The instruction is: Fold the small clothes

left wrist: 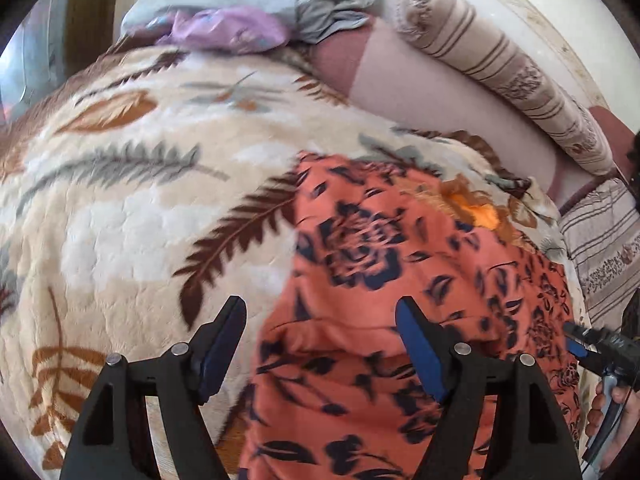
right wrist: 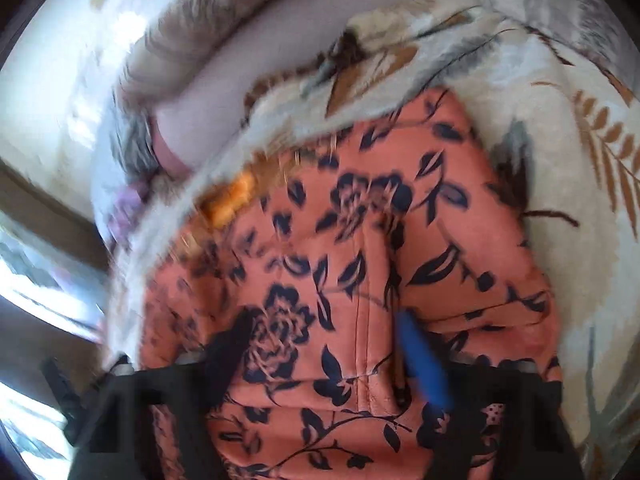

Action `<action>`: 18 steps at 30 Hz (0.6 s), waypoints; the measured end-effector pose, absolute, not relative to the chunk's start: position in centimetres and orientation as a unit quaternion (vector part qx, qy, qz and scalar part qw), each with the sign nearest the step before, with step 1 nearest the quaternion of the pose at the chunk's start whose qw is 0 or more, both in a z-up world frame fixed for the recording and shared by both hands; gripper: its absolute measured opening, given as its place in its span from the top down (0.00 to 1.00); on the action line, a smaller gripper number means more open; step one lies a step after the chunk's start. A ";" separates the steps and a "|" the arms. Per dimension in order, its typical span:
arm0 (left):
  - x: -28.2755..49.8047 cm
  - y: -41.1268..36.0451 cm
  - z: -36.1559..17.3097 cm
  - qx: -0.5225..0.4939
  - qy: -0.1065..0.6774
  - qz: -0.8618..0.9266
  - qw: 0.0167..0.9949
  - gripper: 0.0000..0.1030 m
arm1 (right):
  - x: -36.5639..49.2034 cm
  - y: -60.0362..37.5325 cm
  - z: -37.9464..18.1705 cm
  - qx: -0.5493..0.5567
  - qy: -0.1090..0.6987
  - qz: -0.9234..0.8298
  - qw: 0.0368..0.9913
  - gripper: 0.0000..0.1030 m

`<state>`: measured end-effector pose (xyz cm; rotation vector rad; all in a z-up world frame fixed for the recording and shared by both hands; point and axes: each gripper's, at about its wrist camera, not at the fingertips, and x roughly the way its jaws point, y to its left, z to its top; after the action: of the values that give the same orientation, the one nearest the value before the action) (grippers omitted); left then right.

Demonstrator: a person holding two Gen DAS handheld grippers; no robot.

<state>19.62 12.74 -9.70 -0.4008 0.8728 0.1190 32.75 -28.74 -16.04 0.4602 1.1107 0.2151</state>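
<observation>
We hold our left tool (left wrist: 320,312) with its jaws wide apart and nothing between them, poised above the left edge of the garment (left wrist: 400,280), an orange cloth printed with dark flowers. The garment lies on the blanket (left wrist: 140,200), a cream fleece with a leaf pattern that covers the bed; its far end sits near the blanket's far edge, beyond which a striped bolster (left wrist: 500,68) lies. Our right tool (right wrist: 324,320) is also spread wide and grips nothing, over the garment's middle seam in a blurred view. Grey and purple clothes (left wrist: 248,8) are heaped at the bed's far left corner.
</observation>
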 end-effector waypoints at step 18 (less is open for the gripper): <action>22.9 11.8 -9.3 -0.128 0.435 0.027 0.891 0.20 | 34.0 -31.0 -15.2 0.115 0.523 0.005 0.845 0.80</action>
<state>22.88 11.78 -9.30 -0.2666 0.9041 0.0570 33.99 -30.98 -15.24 0.2422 1.1039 0.0098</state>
